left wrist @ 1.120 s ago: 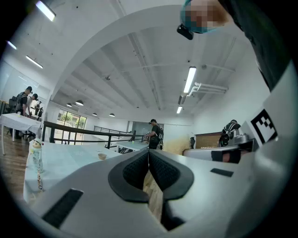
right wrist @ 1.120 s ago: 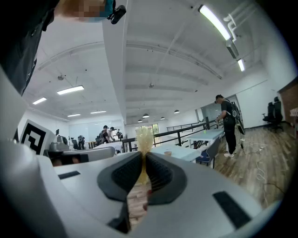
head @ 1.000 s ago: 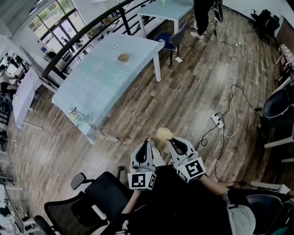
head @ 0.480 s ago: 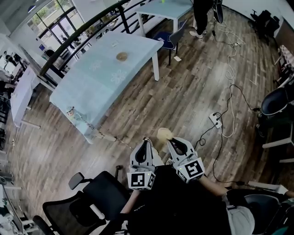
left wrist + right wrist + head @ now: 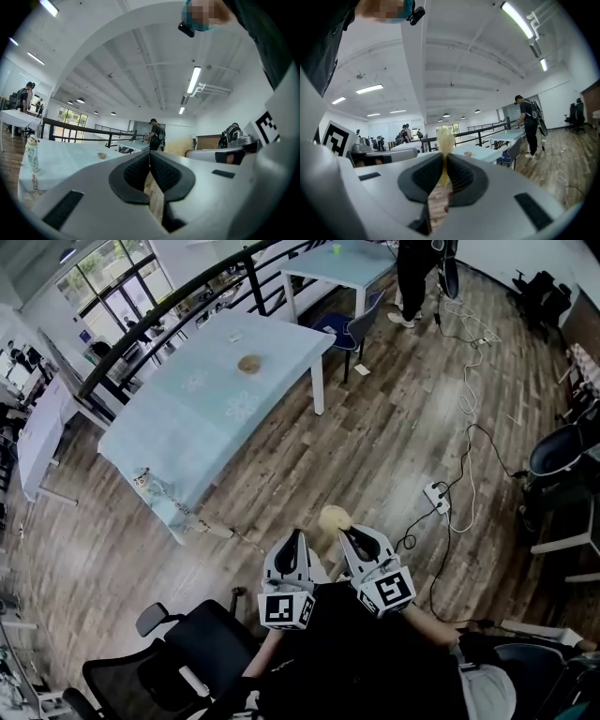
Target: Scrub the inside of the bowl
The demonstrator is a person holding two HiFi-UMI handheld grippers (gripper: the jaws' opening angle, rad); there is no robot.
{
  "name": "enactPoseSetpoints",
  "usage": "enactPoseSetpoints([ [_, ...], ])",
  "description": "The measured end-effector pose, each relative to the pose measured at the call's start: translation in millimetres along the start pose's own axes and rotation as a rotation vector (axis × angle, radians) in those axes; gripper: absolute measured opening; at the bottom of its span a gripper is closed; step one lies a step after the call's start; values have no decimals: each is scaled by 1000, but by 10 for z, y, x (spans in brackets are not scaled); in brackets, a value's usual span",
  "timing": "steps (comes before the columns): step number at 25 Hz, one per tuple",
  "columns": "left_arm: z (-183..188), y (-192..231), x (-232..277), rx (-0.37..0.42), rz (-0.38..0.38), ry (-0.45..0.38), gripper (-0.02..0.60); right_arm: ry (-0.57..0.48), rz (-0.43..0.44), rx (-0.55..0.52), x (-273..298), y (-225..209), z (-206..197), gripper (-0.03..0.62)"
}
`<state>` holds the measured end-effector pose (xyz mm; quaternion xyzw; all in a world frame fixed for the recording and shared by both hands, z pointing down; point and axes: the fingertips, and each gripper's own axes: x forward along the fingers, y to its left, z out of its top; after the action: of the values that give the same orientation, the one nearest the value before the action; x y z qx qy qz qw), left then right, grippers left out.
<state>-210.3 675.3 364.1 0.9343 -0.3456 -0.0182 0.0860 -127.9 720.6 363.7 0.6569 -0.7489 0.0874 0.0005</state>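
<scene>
Two grippers are held close together in front of the person's chest, well apart from the table, which stands across a stretch of bare wood floor.

The left gripper has its jaws closed pad to pad with nothing between them; in the left gripper view only floor shows through the slit below the tips. The right gripper has its jaws pressed together on a straw-coloured fibrous scrubber, whose frayed top stands up above the tips in the right gripper view.

The bowl, small, tan and round, sits on the table's pale blue cloth, toward the table's far end and near its middle line; its inside cannot be made out. A small figurine stands at the table's near corner.

The table's long axis runs from that near corner away and to the right. From the jaws the bowl lies ahead: the left gripper view places it left of that gripper's jaw line, the right gripper view just right of its own. Judged from this, neither gripper is clearly nearer, and scrubbing has not begun. The approach must close the whole floor gap before the scrubber can be brought down into the bowl.
</scene>
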Motion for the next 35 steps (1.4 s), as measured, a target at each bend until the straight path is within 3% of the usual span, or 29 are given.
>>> enactPoseSetpoints([
  [16,174,779,1022,-38,4,11,14,52,-19,36,1113,-379,86,38],
  [28,404,1610,1630,-28,-30,-1,14,50,-37,38,2159,-375,252,38],
  [35,475,2218,1737,-30,-2,-6,14,47,-15,29,2702,-156,253,38],
])
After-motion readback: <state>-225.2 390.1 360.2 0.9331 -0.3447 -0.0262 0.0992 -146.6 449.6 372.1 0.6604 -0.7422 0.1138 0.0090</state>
